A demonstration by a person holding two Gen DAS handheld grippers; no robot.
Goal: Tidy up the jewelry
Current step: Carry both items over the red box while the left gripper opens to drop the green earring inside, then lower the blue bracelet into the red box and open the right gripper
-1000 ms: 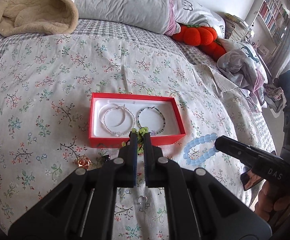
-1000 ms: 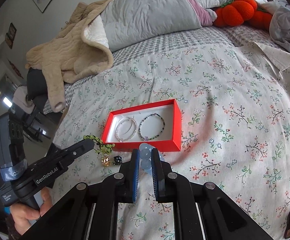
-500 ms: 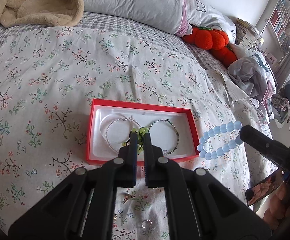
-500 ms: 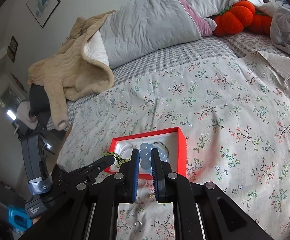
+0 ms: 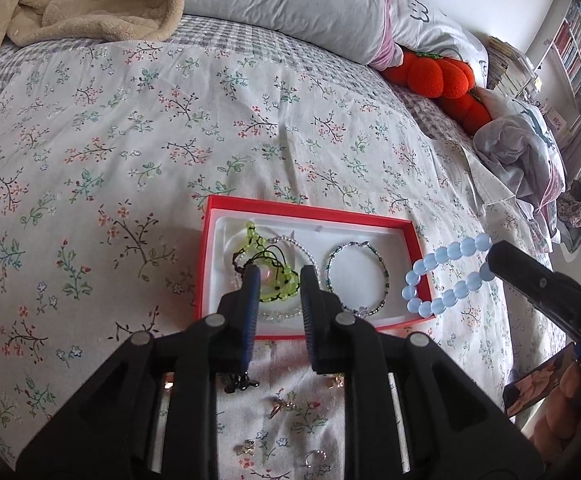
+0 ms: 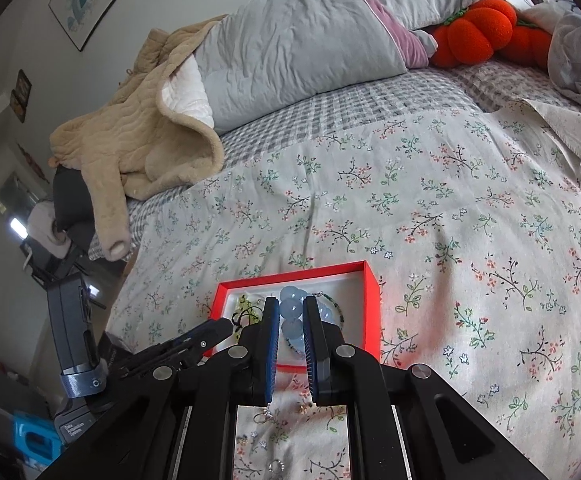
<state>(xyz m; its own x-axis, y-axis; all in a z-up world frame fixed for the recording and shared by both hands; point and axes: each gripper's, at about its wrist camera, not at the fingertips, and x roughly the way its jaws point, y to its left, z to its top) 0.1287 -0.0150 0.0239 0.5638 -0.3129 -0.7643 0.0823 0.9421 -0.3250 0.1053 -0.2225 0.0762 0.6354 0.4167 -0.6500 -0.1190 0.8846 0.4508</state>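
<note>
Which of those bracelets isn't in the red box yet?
The pale blue bead bracelet. It hangs from the right hand-held gripper over the box's right edge; the clear, dark-beaded and yellow-green ones lie inside the red box.

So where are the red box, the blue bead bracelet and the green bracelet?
red box [image 5: 404,226], left wrist view, on its far red rim.
blue bead bracelet [image 5: 424,267], left wrist view, on a bead at the loop's left.
green bracelet [image 5: 280,294], left wrist view, on its green loop inside the box.

Home bedroom: bed [image 6: 430,200], pillow [image 6: 298,48], bookshelf [image 5: 578,52].
</note>
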